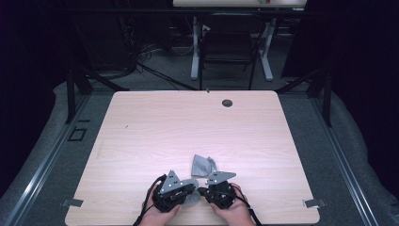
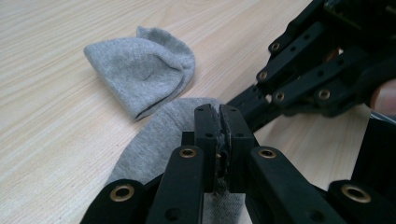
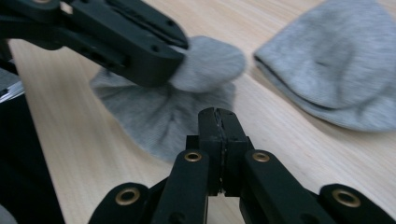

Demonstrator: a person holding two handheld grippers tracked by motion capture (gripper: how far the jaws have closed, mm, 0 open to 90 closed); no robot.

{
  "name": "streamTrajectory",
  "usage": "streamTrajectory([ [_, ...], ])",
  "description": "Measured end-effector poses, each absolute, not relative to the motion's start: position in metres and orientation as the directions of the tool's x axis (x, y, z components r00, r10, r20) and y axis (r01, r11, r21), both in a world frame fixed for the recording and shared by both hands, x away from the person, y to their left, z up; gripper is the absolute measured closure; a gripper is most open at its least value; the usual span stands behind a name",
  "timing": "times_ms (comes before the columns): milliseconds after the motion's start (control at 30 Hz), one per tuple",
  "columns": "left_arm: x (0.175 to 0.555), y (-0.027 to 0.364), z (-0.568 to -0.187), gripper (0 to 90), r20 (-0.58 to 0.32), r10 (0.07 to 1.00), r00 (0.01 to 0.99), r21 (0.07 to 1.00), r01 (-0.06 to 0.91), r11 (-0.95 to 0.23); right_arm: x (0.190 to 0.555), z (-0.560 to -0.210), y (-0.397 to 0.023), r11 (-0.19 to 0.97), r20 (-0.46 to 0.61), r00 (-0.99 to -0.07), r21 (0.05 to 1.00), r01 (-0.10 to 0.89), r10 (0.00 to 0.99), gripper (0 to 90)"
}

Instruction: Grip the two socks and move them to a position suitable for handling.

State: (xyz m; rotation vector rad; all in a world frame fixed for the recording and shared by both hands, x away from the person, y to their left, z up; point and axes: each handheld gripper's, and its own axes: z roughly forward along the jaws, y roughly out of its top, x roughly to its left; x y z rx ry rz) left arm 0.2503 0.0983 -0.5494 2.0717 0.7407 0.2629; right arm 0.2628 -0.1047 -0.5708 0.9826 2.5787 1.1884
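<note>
Pale wooden desk (image 1: 141, 132), two grey socks near its front edge.
Left claw (image 2: 222, 112) pinches the near sock (image 2: 154, 144); right claw (image 3: 219, 114) is closed, empty; the other sock (image 2: 140, 70) lies beside.

Two black tools, left tool (image 1: 192, 189) and right tool (image 1: 202, 191), each built from flat linked bars pierced with small round holes. Brass-ringed rivets at the joints. Square-ended black jaws with rough, worn inner faces. Grey three-cornered plate bolted on top of each, dotted with small screws. Thin black cables trailing back past bare hands, no sleeves in sight.
</note>
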Motion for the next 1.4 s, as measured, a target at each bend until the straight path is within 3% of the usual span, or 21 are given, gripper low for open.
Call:
streamTrajectory([
  [367,0.249,0.097,-0.548,87.1,-0.087,0.588,0.804,0.815,0.396,-0.422,0.264,-0.581,-0.092,0.495,0.145,-0.796,0.713,0.496,0.588,90.0],
  [1100,0.247,0.123,-0.549,86.0,-0.051,0.635,0.770,0.760,0.443,-0.476,0.254,-0.574,-0.119,0.489,0.087,-0.712,0.669,0.560,0.696,90.0],
  [1400,0.241,0.140,-0.551,80.1,-0.076,0.657,0.750,0.754,0.475,-0.454,0.251,-0.573,-0.117,0.492,0.075,-0.703,0.662,0.566,0.707,90.0],
])
